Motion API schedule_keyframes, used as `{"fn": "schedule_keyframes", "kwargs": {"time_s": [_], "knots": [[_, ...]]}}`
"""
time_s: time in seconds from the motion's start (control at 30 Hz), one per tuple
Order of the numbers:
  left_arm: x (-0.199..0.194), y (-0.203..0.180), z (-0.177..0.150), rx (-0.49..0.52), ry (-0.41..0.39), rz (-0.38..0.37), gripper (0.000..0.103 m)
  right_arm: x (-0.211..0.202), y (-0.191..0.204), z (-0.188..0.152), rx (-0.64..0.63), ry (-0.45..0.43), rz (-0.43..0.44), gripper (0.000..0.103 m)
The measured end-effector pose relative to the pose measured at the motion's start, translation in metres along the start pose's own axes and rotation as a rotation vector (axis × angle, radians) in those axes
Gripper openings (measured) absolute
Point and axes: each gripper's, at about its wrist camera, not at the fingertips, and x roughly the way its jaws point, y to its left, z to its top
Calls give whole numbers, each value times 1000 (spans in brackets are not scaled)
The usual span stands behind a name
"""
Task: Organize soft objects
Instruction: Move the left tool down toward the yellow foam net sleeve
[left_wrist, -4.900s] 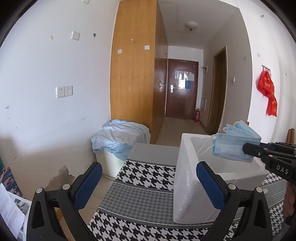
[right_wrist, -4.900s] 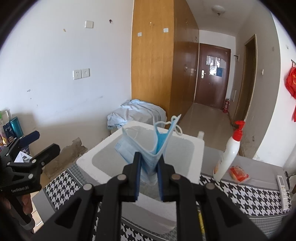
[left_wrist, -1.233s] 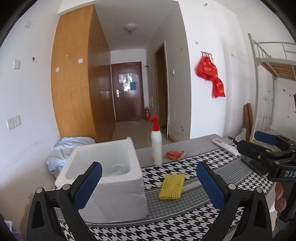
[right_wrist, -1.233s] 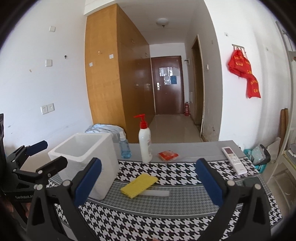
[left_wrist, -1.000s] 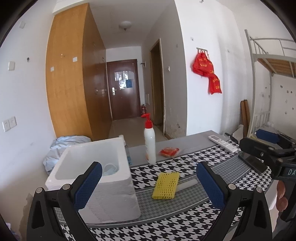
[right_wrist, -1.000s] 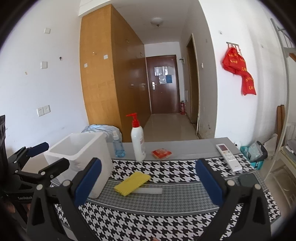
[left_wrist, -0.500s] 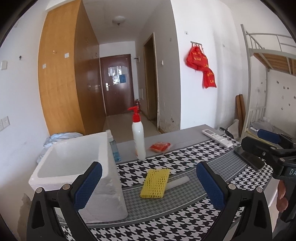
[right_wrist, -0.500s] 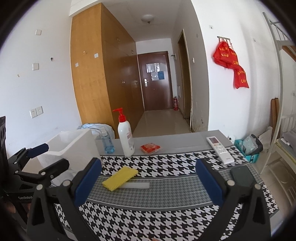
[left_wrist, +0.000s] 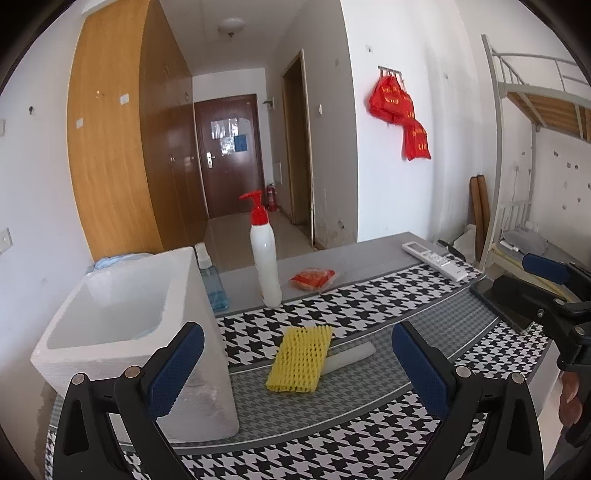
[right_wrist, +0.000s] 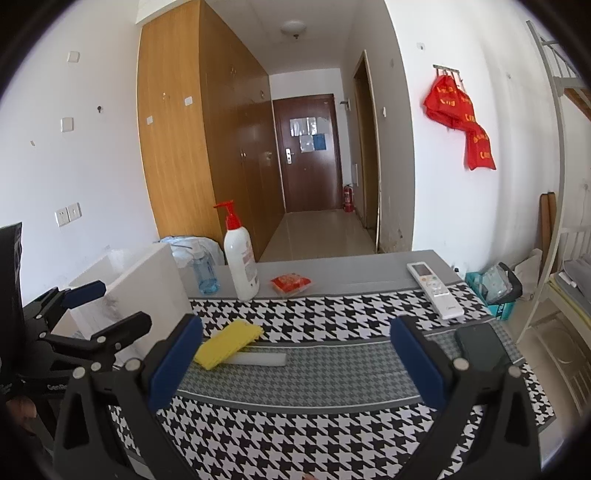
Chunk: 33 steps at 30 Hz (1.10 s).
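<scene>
A yellow foam net sleeve lies on the houndstooth cloth, partly over a white foam strip. To its left stands a white foam box; its contents are hidden from here. My left gripper is open above the table's near edge, just short of the sleeve, with nothing between its fingers. My right gripper is open too, empty, and hangs over the cloth to the right of the sleeve. Each gripper shows at the edge of the other's view.
A white pump bottle, a small blue bottle and an orange packet stand behind the cloth. A remote and a dark phone lie at the right. A bunk bed frame is further right.
The right gripper let go of the blue masks it held over the box and is now open. Both grippers swung right and back, so the sleeve and strip sit ahead of them.
</scene>
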Motion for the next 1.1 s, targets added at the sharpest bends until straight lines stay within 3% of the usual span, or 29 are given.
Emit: {"fn": "schedule_keyframes", "kwargs": {"time_s": [1.1], "knots": [[78,-5,-21,12,162,30,102,69,-17,-21,-11,173,12,103]]}}
